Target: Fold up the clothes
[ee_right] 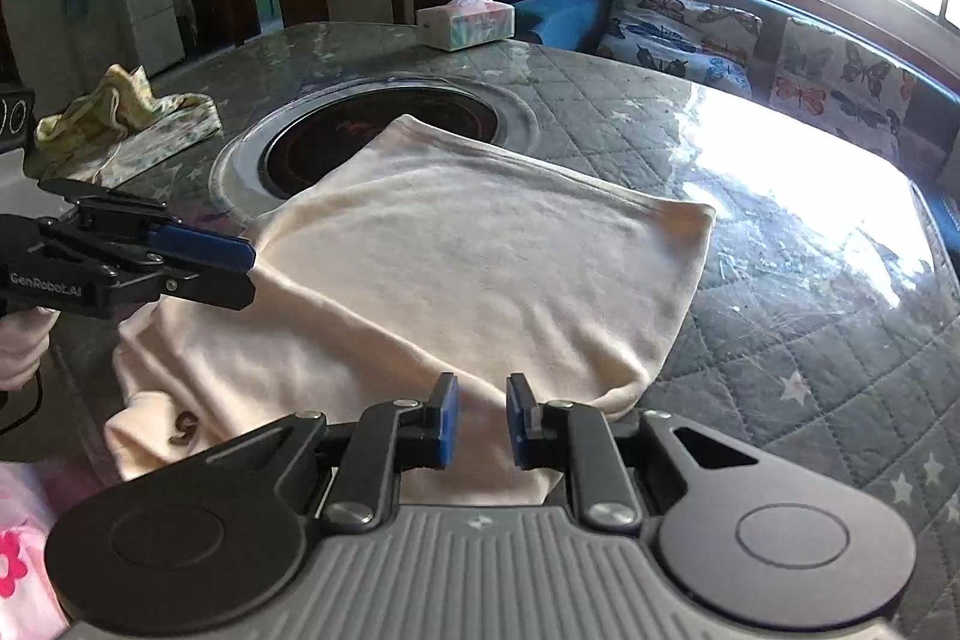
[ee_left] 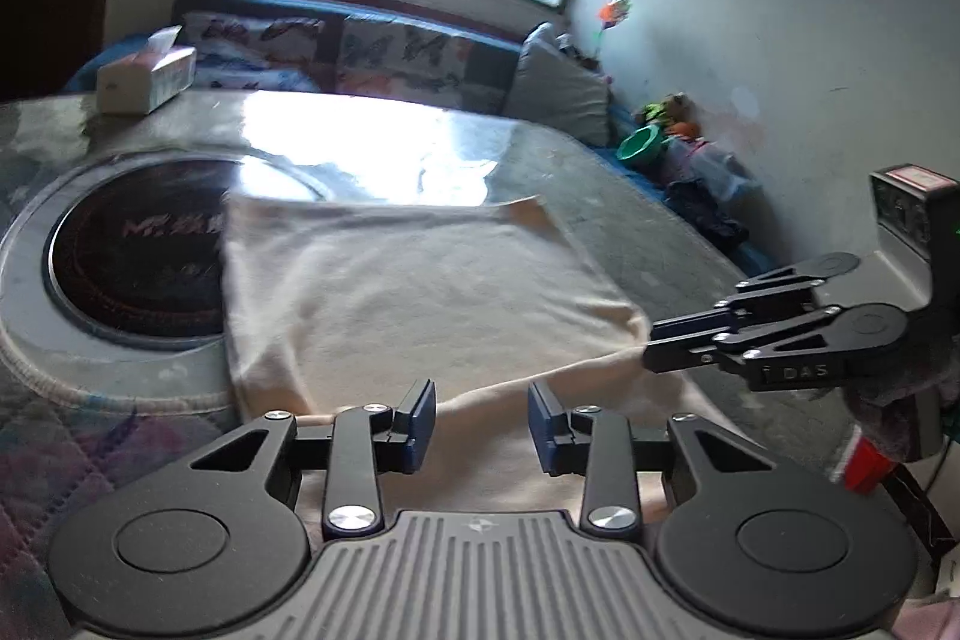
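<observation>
A cream garment (ee_left: 420,292) (ee_right: 480,268) lies folded flat on the quilted table (ee_right: 750,340), partly covering a round dark hob (ee_right: 372,124). A raised fold line runs along its near edge between the two grippers. My left gripper (ee_left: 482,421) (ee_right: 252,271) is at the left end of that ridge, its blue pads apart with cloth showing in the gap. My right gripper (ee_right: 483,415) (ee_left: 648,346) is at the near right edge, pads close together with cloth pinched between them; in the left wrist view the fabric rises to its tip.
A tissue box (ee_right: 465,19) stands at the table's far side. A crumpled yellow-green cloth (ee_right: 120,118) lies at the far left. A sofa with butterfly cushions (ee_right: 810,58) runs under the window. A green bowl (ee_left: 645,142) sits past the table.
</observation>
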`<state>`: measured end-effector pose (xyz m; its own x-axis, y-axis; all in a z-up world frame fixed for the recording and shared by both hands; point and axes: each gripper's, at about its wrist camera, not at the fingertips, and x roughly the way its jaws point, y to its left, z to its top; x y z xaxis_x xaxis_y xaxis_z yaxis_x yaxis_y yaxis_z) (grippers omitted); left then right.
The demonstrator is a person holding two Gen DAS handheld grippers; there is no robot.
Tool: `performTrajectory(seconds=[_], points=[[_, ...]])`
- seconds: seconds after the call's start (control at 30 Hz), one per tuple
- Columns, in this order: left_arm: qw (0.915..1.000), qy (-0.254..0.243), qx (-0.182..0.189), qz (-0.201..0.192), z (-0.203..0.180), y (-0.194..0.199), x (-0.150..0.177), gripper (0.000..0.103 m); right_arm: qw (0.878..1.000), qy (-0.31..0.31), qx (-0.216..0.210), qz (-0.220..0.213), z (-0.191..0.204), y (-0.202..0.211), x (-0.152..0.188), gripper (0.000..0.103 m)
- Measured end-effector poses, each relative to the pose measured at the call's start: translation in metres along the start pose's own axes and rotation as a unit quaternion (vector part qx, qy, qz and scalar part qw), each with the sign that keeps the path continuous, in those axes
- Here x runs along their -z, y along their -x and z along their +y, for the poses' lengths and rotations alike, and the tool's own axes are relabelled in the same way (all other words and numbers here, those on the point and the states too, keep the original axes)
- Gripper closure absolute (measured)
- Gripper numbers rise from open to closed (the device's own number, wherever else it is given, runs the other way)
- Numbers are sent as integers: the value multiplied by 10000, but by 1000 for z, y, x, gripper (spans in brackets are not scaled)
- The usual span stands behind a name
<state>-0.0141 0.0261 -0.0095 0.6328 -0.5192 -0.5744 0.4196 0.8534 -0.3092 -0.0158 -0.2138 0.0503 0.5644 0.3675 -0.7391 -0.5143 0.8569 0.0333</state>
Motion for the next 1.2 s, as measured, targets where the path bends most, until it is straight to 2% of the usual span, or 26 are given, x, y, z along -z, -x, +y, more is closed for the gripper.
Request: performTrajectory(seconds=[0.07,0.1,0.13,0.33,0.57,0.63,0.67,0.8,0.93,1.03,1.1,1.17,1.2], points=[[9998,94,-126,106,9,-6,2,70,10000,-57,-5,26,-4,-6,3,87],[9995,137,-202,198,14,-8,5,78,10000,-69,-1,33,-6,-9,5,86],[9994,183,-198,210,17,-7,7,78,10000,-71,3,30,-7,-9,7,86],[9997,-63,-127,205,8,10,5,78,9989,432,-146,-105,9,18,10,86],[9991,-124,-208,339,9,11,16,78,9958,763,-377,345,34,27,41,86],[9990,-212,-219,330,6,17,14,77,9957,793,-338,334,37,32,45,86],[9989,-306,-138,325,3,23,14,76,9958,795,-332,315,38,35,45,86],[9968,-705,181,337,-9,47,17,58,9951,862,-378,317,42,41,50,86],[9902,-1219,376,566,-24,64,34,54,9940,960,-351,396,46,37,55,85],[9817,-1734,468,641,-36,74,47,52,9938,1008,-372,304,47,47,53,83],[9760,-2036,428,641,-44,72,55,51,9929,1103,-344,288,49,51,53,80],[9718,-2261,289,598,-50,66,62,51,9917,1215,-295,289,52,53,54,69],[9699,-2365,207,534,-53,62,64,52,9911,1271,-270,290,53,54,55,68]])
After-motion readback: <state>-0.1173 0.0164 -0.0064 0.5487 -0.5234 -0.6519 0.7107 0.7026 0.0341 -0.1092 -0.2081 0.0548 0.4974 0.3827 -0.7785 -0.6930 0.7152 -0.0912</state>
